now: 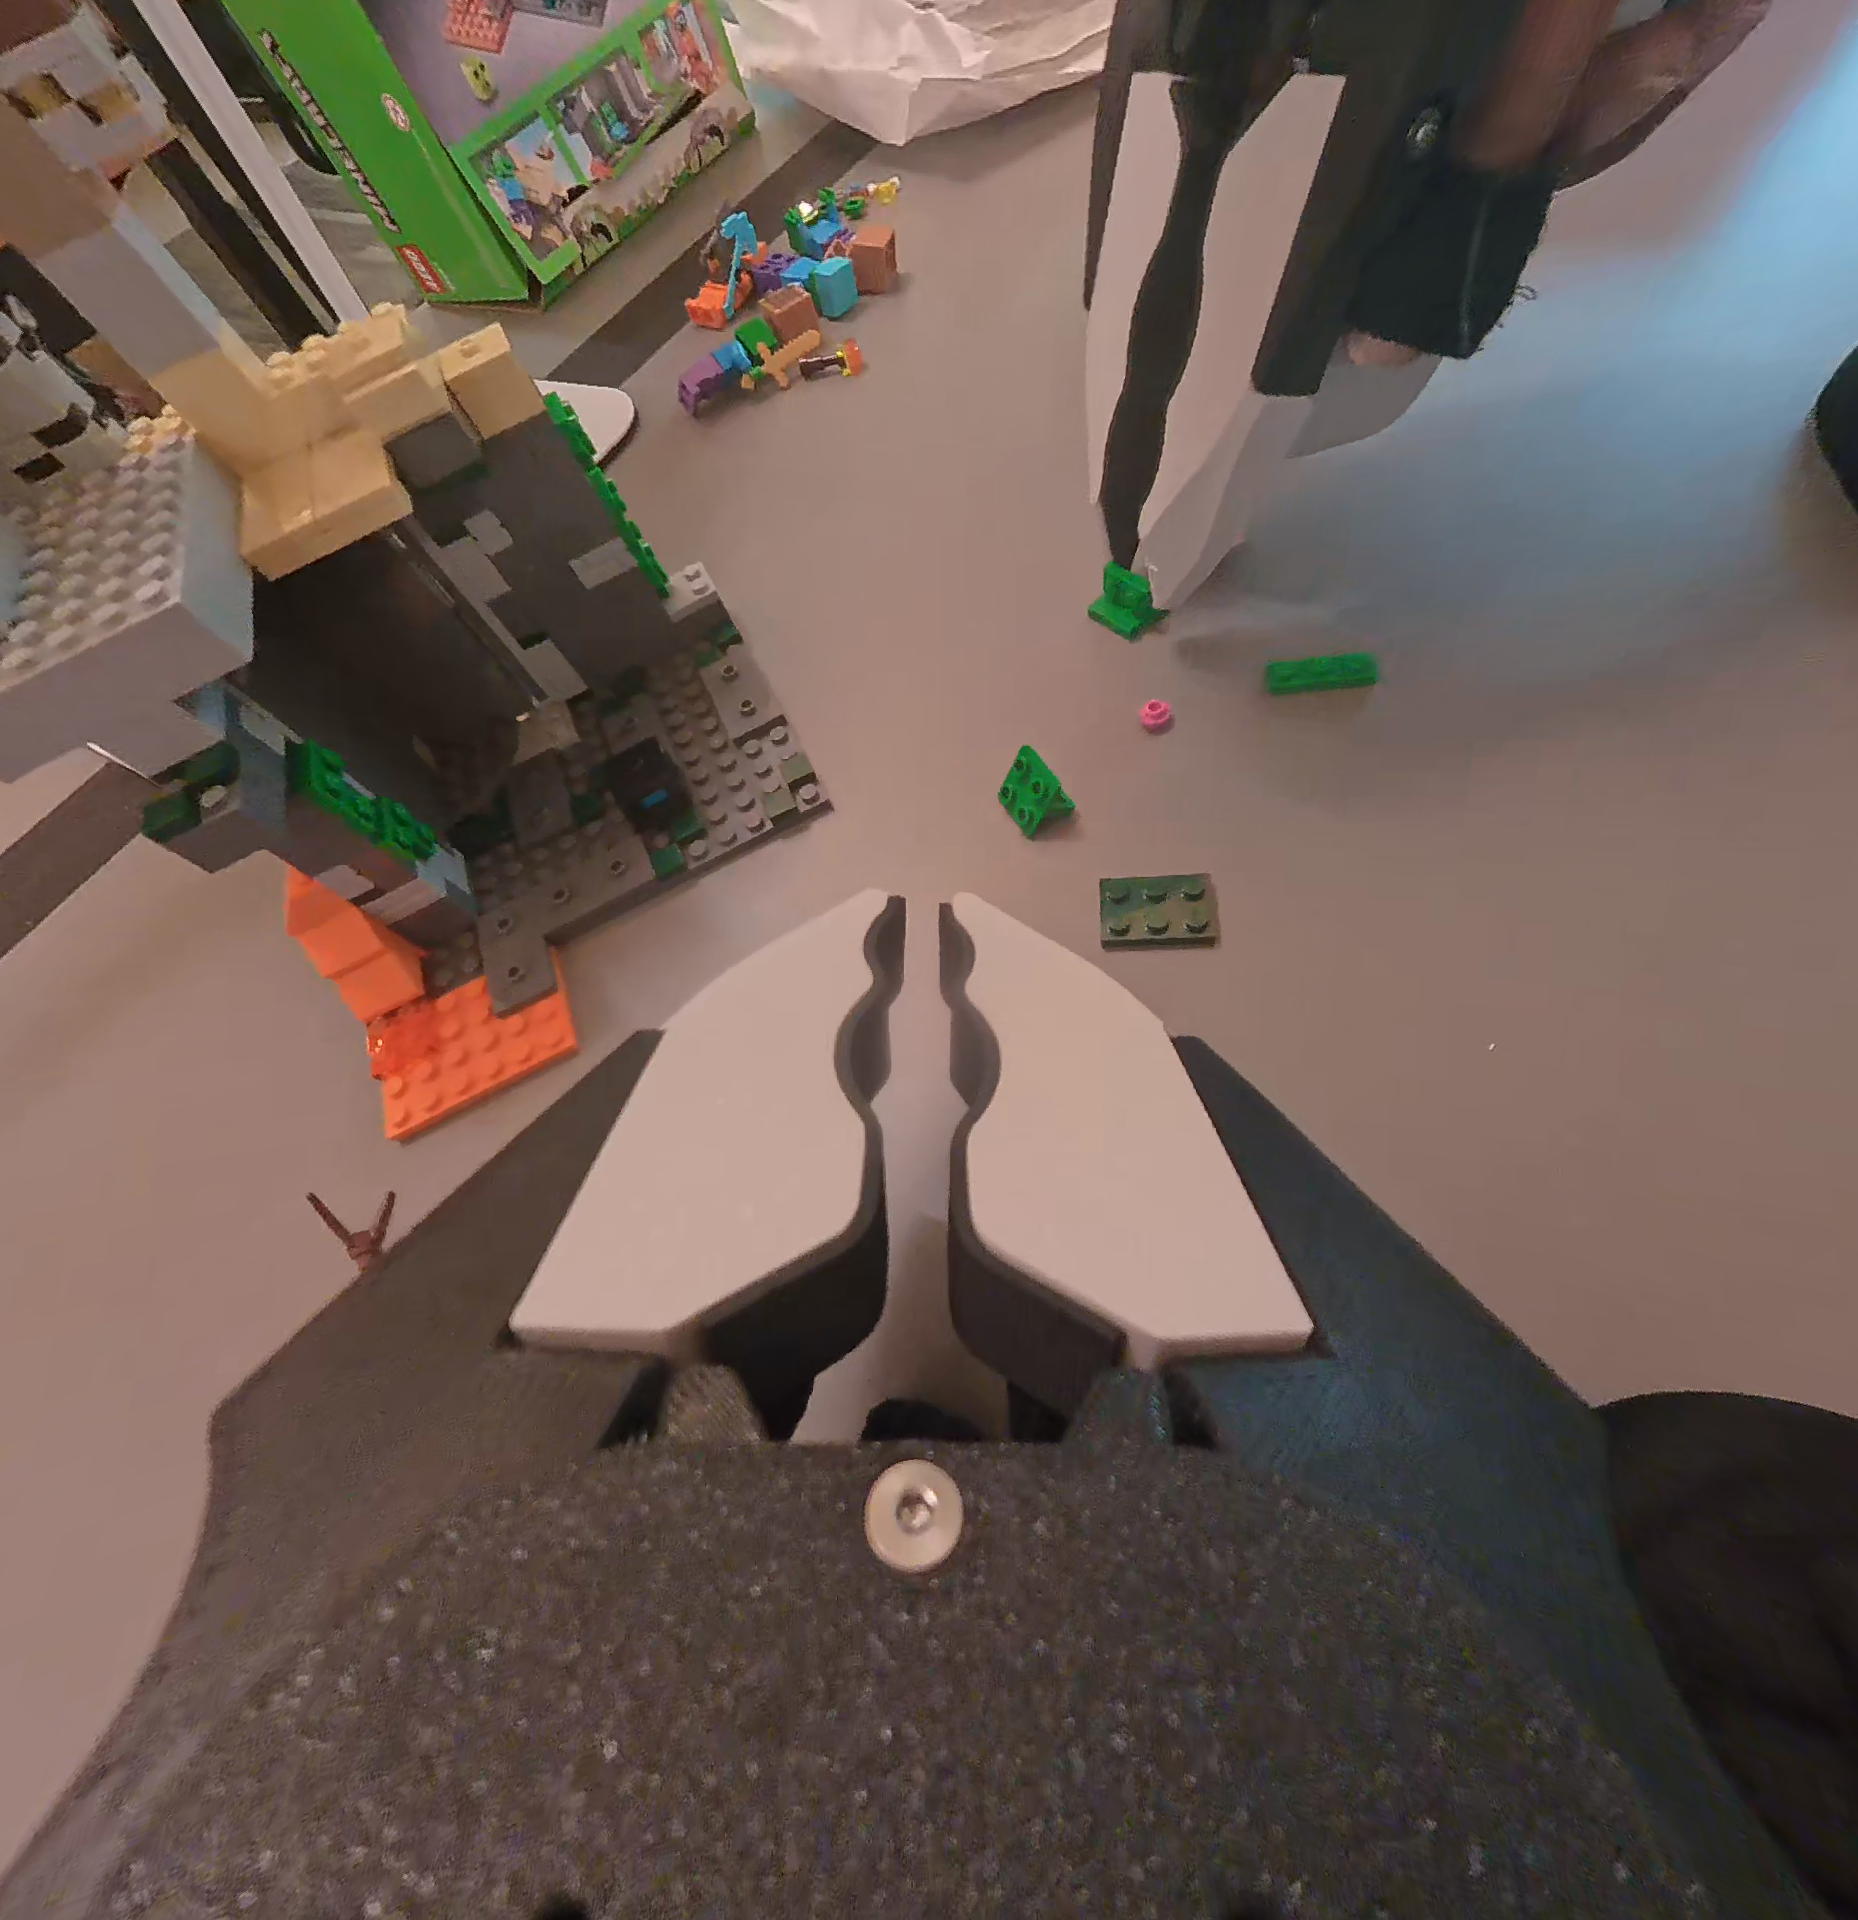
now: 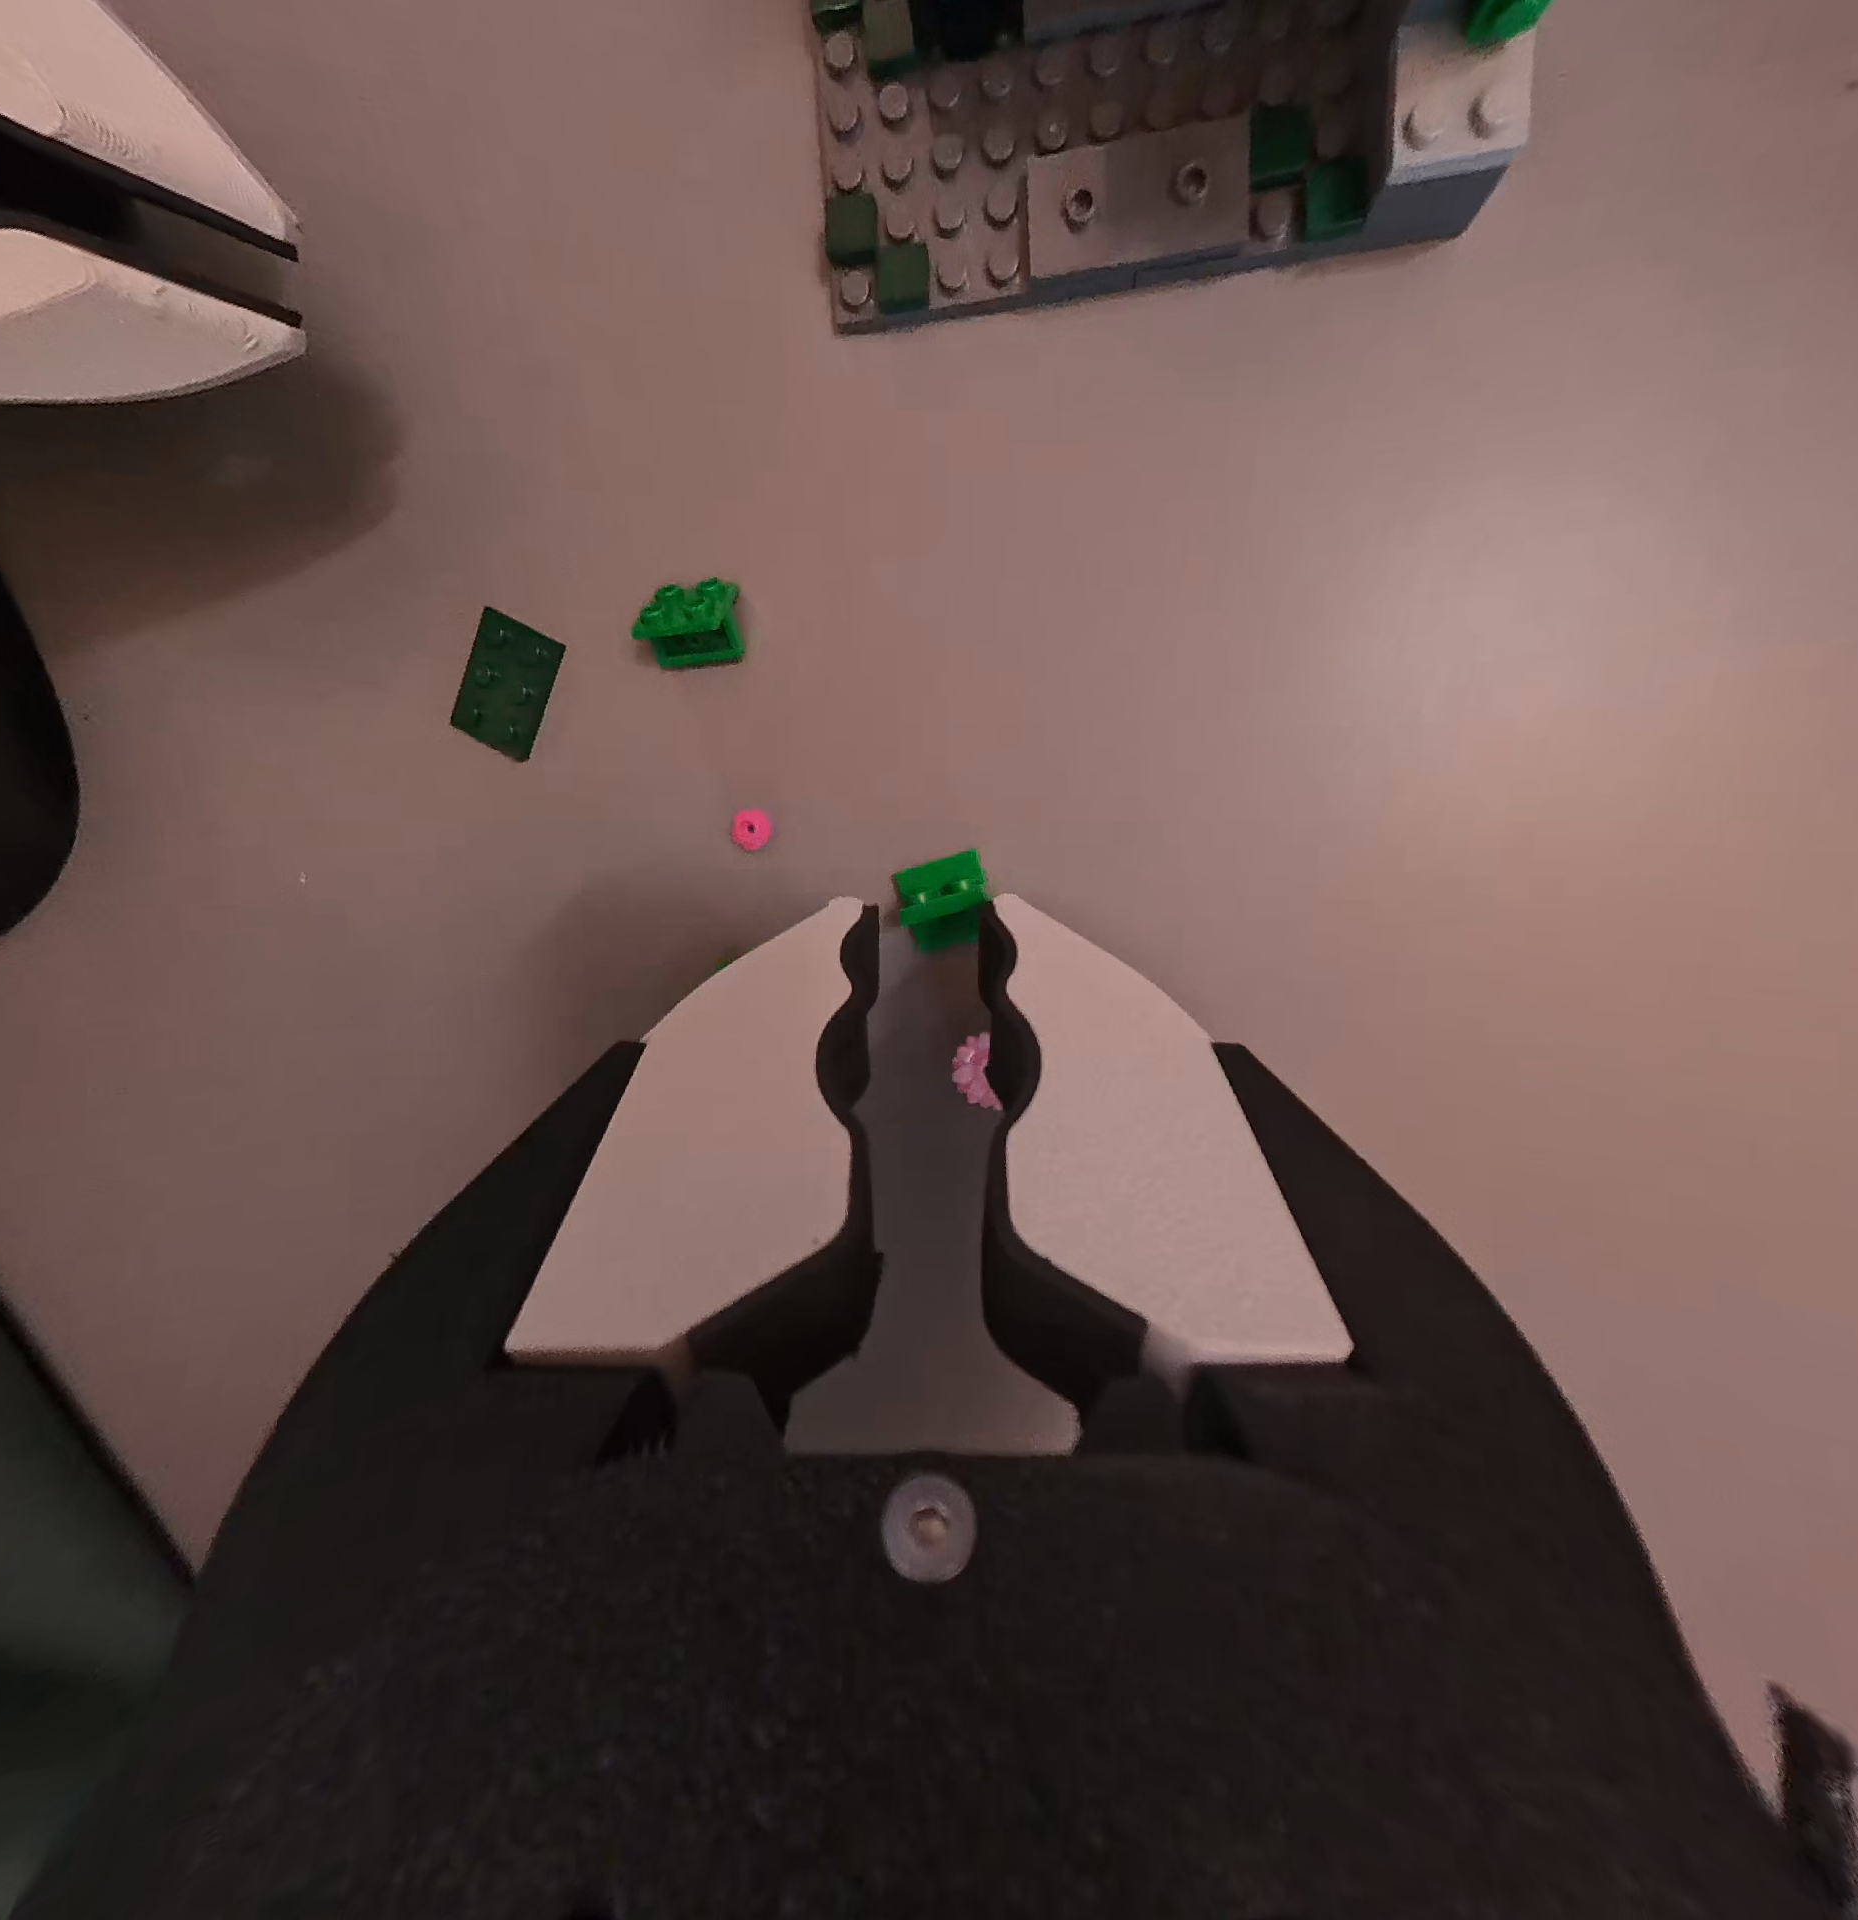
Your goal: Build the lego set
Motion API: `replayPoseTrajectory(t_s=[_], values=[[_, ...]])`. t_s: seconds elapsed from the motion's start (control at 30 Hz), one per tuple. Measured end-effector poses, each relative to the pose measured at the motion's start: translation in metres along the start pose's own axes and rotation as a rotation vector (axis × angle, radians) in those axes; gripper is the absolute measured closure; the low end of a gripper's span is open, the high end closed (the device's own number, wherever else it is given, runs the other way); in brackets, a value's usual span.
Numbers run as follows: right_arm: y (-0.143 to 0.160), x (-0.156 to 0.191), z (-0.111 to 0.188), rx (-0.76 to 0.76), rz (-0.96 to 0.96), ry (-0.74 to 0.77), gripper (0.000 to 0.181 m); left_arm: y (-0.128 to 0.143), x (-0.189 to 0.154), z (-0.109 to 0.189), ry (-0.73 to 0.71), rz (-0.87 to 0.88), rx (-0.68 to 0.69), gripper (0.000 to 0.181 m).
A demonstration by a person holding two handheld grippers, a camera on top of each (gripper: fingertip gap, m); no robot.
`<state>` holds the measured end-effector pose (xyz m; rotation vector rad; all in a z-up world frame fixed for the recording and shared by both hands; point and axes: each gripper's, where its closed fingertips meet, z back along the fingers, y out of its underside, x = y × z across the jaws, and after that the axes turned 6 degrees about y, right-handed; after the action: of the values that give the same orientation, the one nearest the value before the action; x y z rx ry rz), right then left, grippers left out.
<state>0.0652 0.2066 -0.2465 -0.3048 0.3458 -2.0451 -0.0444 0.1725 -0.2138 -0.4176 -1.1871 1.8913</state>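
right tool [image 2: 930, 906] ajar around green piece [image 2: 940, 899]

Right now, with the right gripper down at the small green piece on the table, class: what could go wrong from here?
1. The right gripper is open, and the small bright green piece sits at its tips, nearer one finger. Closing off-centre may flick it away.
2. A pink flower piece lies under the fingers and the pink round stud lies close by; either could be knocked.
3. The left gripper hovers near the dark green plate and could nudge it.
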Motion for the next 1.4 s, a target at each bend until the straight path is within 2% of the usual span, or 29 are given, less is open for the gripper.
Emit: replayPoseTrajectory(t_s=[0.23,0.4,0.5,0.63,0.83,1.03,1.23,1.33,1.4], values=[[-0.011,-0.006,-0.008,0.02,0.115,-0.005,0.165,0.003,0.0,-0.002,0.009,0.002,0.01,0.176],[-0.012,0.005,-0.006,0.021,0.395,-0.078,0.166,0.005,0.001,-0.002,0.013,0.012,0.013,0.176],[-0.007,0.005,-0.007,0.045,0.618,-0.059,0.165,0.005,0.001,-0.003,0.015,0.01,0.016,0.176],[-0.009,0.009,-0.003,0.052,0.698,-0.081,0.162,0.006,0.001,-0.003,0.014,0.01,0.019,0.176],[-0.021,0.017,0.02,-0.087,0.619,-0.121,0.151,0.006,0.002,-0.003,0.014,0.015,0.016,0.176],[-0.033,0.03,0.058,-0.418,0.387,-0.163,0.151,0.004,0.002,-0.002,0.013,0.014,0.003,0.178],[-0.033,0.023,0.085,-0.788,0.148,-0.077,0.168,-0.011,-0.002,0.004,0.023,0.013,-0.085,0.181],[-0.025,0.011,0.085,-0.882,0.064,-0.015,0.18,-0.024,-0.002,0.012,-0.006,0.016,-0.127,0.181],[-0.018,0.002,0.08,-0.904,0.02,0.022,0.181,-0.035,-0.003,0.02,-0.021,0.035,-0.154,0.181]])
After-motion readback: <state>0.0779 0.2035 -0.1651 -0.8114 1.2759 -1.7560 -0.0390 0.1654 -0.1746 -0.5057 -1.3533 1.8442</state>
